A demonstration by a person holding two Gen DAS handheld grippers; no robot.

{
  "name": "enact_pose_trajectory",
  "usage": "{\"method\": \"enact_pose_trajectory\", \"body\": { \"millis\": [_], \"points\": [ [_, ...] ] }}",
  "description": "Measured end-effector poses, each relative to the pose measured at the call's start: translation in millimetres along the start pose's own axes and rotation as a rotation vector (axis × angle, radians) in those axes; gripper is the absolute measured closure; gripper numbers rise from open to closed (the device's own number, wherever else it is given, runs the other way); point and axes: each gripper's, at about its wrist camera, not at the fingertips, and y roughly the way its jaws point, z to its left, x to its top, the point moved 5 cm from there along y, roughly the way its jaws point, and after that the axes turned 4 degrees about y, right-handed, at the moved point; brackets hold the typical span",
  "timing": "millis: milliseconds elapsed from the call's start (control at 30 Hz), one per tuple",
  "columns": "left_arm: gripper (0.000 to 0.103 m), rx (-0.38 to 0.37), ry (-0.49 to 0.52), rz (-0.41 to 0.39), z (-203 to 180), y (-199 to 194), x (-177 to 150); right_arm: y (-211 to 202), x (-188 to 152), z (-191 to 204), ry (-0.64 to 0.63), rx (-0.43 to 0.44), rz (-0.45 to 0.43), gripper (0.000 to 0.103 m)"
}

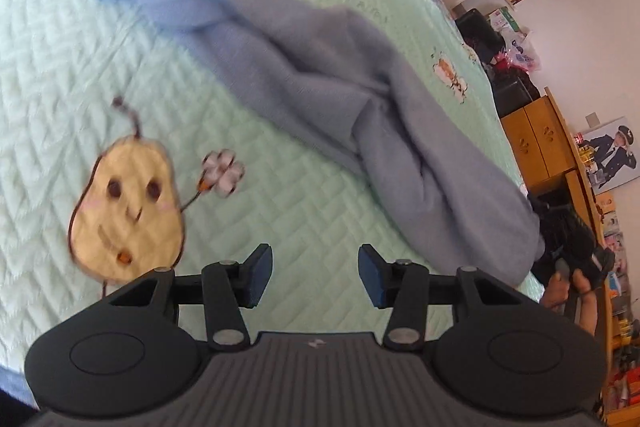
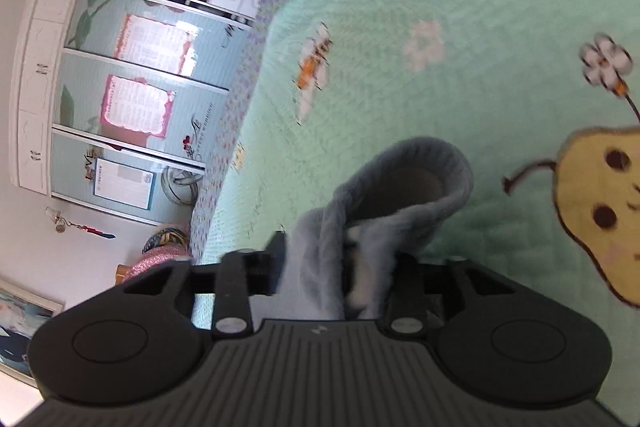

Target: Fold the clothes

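Blue knit garment: soft, limp, bunched on bed quilt. My right gripper fingers pinch its edge. My left gripper fingers gape empty; I'd take a free edge.

My left gripper is open and holds nothing. It hangs over the green blanket. A blue sweater lies bunched up on the blanket. A yellow pear face is sewn beside my gripper.
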Motion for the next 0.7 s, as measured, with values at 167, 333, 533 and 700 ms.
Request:
{"method": "enact_pose_trajectory", "body": {
  "millis": [167,333,533,700],
  "points": [
    [0.053,0.04,0.103,-0.07,-20,8,25,-13,-20,-2,-0.211,-0.032,-0.028,0.039],
    [0.052,0.102,0.25,-0.072,-52,29,43,-26,-39,-5,-0.415,-0.077,-0.054,0.037],
    [0.052,0.162,0.345,-0.079,-81,61,69,-53,-38,-4,-0.499,-0.092,-0.181,0.037],
    [0.051,0.193,0.345,-0.056,-90,83,88,-37,-2,-9,-0.284,0.083,-0.07,0.037]
  ]
}}
